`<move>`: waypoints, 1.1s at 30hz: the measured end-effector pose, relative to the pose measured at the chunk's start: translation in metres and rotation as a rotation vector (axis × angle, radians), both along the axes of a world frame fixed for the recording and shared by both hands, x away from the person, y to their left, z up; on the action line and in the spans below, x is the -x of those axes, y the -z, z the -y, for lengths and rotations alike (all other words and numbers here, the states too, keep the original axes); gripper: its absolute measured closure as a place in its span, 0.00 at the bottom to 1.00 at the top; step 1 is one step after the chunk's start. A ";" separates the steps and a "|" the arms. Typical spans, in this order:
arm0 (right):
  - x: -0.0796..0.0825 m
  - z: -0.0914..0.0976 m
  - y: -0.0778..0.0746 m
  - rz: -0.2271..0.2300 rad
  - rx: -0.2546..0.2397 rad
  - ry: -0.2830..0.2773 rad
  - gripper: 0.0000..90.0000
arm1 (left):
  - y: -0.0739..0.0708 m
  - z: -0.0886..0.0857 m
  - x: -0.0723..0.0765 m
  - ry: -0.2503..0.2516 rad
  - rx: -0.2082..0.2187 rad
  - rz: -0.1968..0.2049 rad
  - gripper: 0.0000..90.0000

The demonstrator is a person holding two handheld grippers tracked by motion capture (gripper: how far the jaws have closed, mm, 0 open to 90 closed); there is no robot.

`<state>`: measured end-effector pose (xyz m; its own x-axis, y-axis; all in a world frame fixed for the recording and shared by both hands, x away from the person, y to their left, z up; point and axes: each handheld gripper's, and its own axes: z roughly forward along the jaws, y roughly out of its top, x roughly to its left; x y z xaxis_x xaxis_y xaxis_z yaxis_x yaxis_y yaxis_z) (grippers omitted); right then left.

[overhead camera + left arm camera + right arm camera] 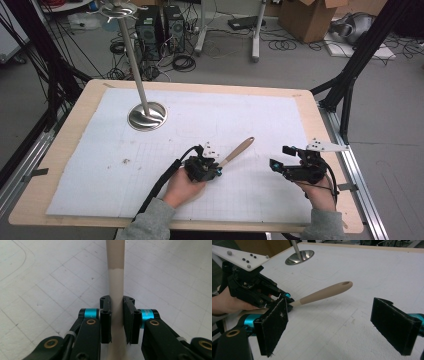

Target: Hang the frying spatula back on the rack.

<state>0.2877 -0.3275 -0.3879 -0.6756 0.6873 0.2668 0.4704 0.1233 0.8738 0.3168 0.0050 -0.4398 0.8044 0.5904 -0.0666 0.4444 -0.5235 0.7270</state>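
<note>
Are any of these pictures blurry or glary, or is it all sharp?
High view: soft overall, with glare on the round shiny metal stand base. Left gripper view: the beige wooden utensil handle blurs toward the top. Right gripper view: its near black felt-faced pads look soft.

The wooden tabletop (65, 150) carries a white gridded mat (260, 120). On the mat stands a metal stand base (147, 118).
</note>
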 end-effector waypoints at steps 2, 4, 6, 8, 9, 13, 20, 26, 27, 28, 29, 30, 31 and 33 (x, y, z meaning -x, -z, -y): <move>0.000 0.000 0.000 0.004 0.001 -0.002 0.15 | 0.000 0.000 0.000 0.001 0.001 -0.002 0.86; 0.000 0.001 0.000 0.002 -0.001 0.001 0.15 | 0.000 -0.001 -0.001 0.002 0.005 -0.005 0.86; 0.000 0.001 0.000 0.003 -0.002 -0.001 0.15 | 0.000 -0.001 0.000 0.003 0.004 -0.004 0.86; 0.000 0.001 0.000 0.003 -0.002 -0.001 0.15 | -0.001 -0.001 0.000 0.005 -0.002 -0.001 0.86; 0.000 0.001 0.000 0.002 -0.002 -0.001 0.15 | -0.001 -0.002 0.001 0.005 -0.005 0.002 0.86; 0.000 0.001 0.000 0.003 -0.003 -0.001 0.15 | -0.004 -0.007 0.002 -0.001 0.008 0.008 0.86; 0.000 0.001 0.000 0.006 0.000 -0.002 0.15 | -0.012 -0.020 0.006 -0.002 0.025 0.025 0.86; 0.000 0.001 0.000 0.002 -0.004 0.005 0.15 | -0.020 -0.035 0.005 -0.011 0.039 0.028 0.86; 0.000 0.002 0.000 0.000 -0.004 0.005 0.15 | -0.022 -0.038 0.005 -0.012 0.042 0.031 0.86; 0.000 0.002 0.000 0.001 -0.004 0.006 0.15 | -0.024 -0.041 0.005 -0.012 0.044 0.031 0.86; -0.001 0.002 0.000 0.008 -0.003 0.005 0.15 | -0.025 -0.044 0.004 -0.012 0.048 0.033 0.86; -0.001 0.002 0.000 0.007 -0.004 0.005 0.15 | -0.027 -0.047 0.005 -0.014 0.051 0.037 0.86; -0.001 0.002 0.000 0.001 -0.004 0.005 0.15 | -0.029 -0.050 0.005 -0.020 0.054 0.041 0.86; -0.001 0.002 0.000 0.003 -0.001 0.005 0.15 | -0.032 -0.057 0.005 -0.023 0.061 0.040 0.86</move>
<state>0.2885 -0.3292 -0.3881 -0.6730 0.6904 0.2653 0.4685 0.1202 0.8753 0.3123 0.0621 -0.4075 0.7932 0.6048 -0.0716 0.4262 -0.4672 0.7746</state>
